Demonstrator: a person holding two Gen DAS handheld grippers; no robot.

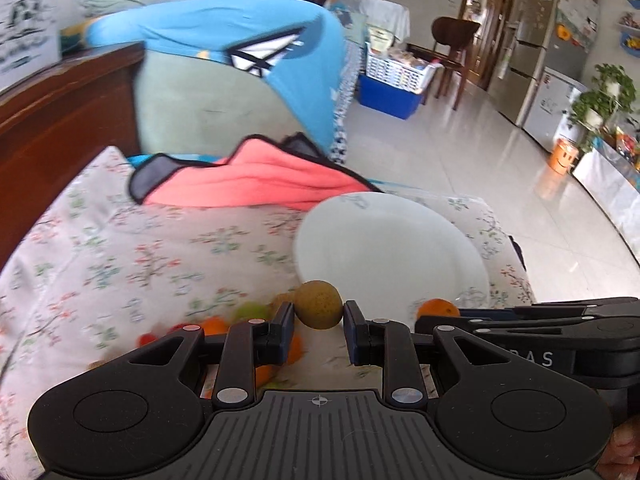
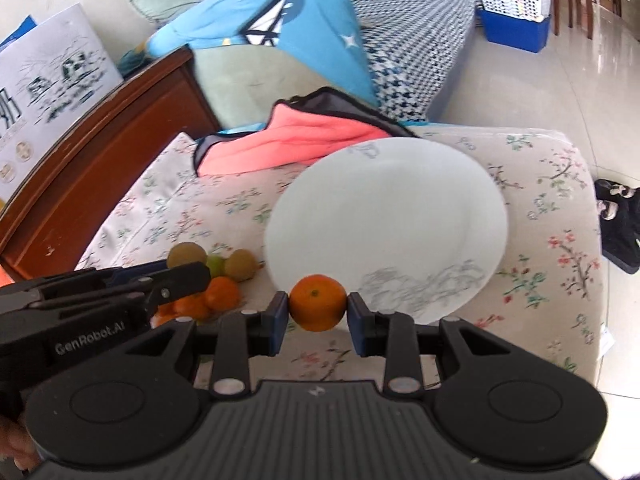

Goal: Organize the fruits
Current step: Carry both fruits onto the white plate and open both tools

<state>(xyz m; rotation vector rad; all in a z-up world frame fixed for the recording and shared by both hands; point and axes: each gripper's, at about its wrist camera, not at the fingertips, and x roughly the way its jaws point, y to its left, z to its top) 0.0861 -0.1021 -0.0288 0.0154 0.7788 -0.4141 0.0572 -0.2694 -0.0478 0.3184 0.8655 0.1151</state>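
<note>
**Both grippers loaded, plate just ahead**

Left gripper (image 1: 319, 318) is clamped on a greenish-brown fruit (image 1: 318, 304), right gripper (image 2: 318, 312) on an orange (image 2: 318, 307). White plate (image 2: 400, 208) sits just beyond both sets of tips; the loose fruit pile (image 2: 218, 280) lies left of the right gripper.

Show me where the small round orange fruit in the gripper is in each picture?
Left wrist view: the small round orange fruit peeks out low right, below the round white plate.
Right wrist view: it sits low centre, pinched in the right gripper.
Shared landmark: the white plate on the floral cloth.
</note>
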